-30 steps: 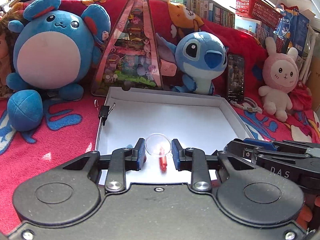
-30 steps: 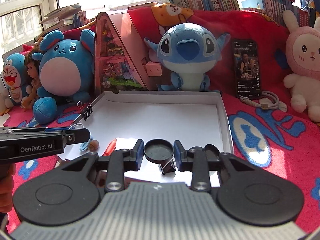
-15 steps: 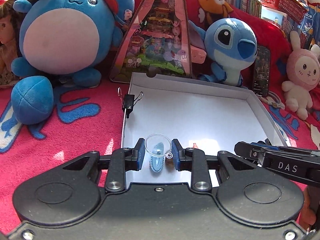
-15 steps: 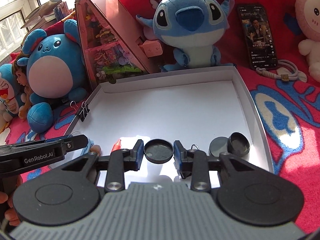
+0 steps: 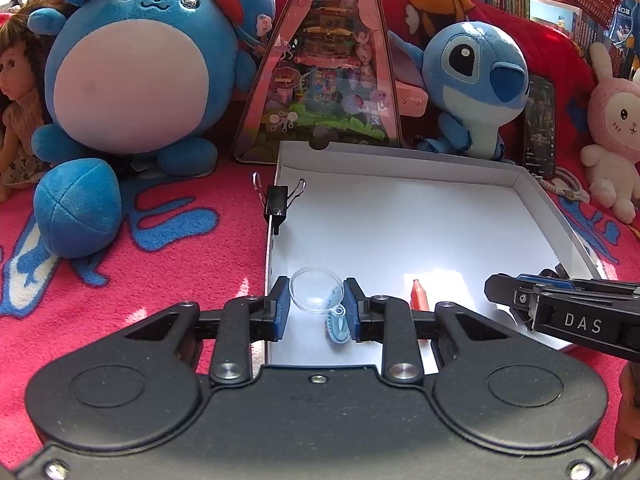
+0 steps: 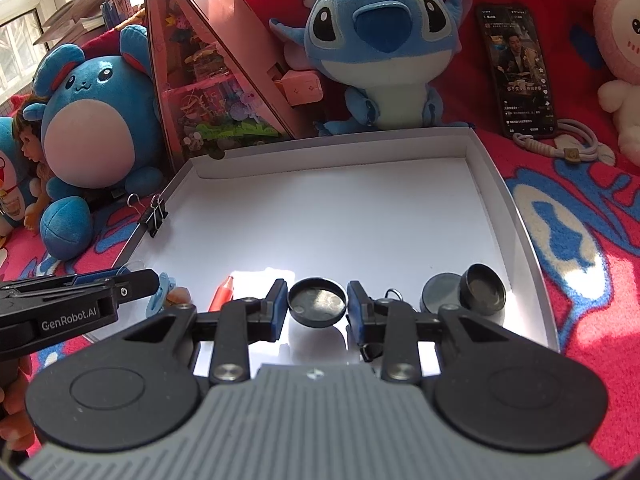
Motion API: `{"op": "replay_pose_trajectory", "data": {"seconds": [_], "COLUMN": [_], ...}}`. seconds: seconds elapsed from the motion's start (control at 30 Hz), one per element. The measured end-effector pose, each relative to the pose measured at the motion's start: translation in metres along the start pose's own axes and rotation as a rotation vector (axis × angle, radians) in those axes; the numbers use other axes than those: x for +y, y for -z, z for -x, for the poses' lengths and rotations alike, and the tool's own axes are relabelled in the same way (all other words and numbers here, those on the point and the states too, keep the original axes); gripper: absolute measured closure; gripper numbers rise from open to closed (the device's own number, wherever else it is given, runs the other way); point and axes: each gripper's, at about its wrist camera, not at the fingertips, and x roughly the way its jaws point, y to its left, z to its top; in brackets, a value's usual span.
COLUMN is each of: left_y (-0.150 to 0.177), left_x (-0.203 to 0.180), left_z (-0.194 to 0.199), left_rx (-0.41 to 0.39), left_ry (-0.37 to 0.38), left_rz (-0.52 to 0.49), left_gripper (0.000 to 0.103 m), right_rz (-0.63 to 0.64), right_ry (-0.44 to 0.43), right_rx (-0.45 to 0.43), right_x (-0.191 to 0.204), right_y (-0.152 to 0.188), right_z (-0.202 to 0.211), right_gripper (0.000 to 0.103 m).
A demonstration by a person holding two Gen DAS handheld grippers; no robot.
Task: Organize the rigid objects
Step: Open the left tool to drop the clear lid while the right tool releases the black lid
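Over the near end of the white tray [image 6: 500, 184], you have both tools pointed down at the tray floor, each clamped on a small round piece. Your left gripper [image 5: 314, 305] pinches a clear plastic cup [image 5: 314, 290] between its blue pads, just inside the tray's left wall; a small light-blue comb-like piece [image 5: 338, 326] lies on the floor right under it, and an orange crayon [image 5: 418, 298] lies a little to its right. Your right gripper [image 6: 317, 305] grips a black round lid [image 6: 317, 302], hollow side up, above the tray's near edge. To the right of it, on the tray floor near the right wall, a grey disc [image 6: 438, 294] rests with a black cap [image 6: 482, 288] leaning against it. From the right wrist view, the left tool's finger reaches in from the left edge, and the same crayon shows between the two tools. A black binder clip [image 5: 278, 204] bites the tray's left wall further back. Behind the tray, on the red blanket [image 5: 168, 248], you have a round blue plush [image 5: 132, 68], a triangular pink toy box [image 5: 332, 76], a blue alien plush [image 6: 380, 48], a phone [image 6: 518, 68] and a pink bunny plush [image 5: 612, 120].
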Motion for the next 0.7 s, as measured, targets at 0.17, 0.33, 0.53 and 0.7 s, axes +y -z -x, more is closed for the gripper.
{"op": "replay_pose_trajectory", "data": {"seconds": [0.17,0.33,0.53,0.7], "left_y": [0.0012,0.0010,0.0022,0.0043], "left_x": [-0.0036,-0.0043,-0.0059,-0.0080], "left_z": [0.0002,0.0001,0.0017,0.0045], "left_rx": [0.002,0.004,-0.002,-0.003], "left_ry": [-0.001,0.001,-0.002,-0.002], "left_rz": [-0.015,-0.012,-0.023,-0.026], "left_gripper": [0.076,0.074,0.064,0.059], "right_rz": [-0.009,-0.009,-0.007,-0.008], "right_ry": [-0.006,-0.010,-0.011,-0.016], "right_rx": [0.009,0.009,0.004,0.000], "right_x": [-0.0019,-0.0027,-0.0038,-0.0041], "right_y": [0.0005,0.0007,0.0024,0.0032], "right_z": [-0.0022,-0.0017,-0.0008,0.0006], "right_gripper": [0.066,0.064,0.063,0.051]}}
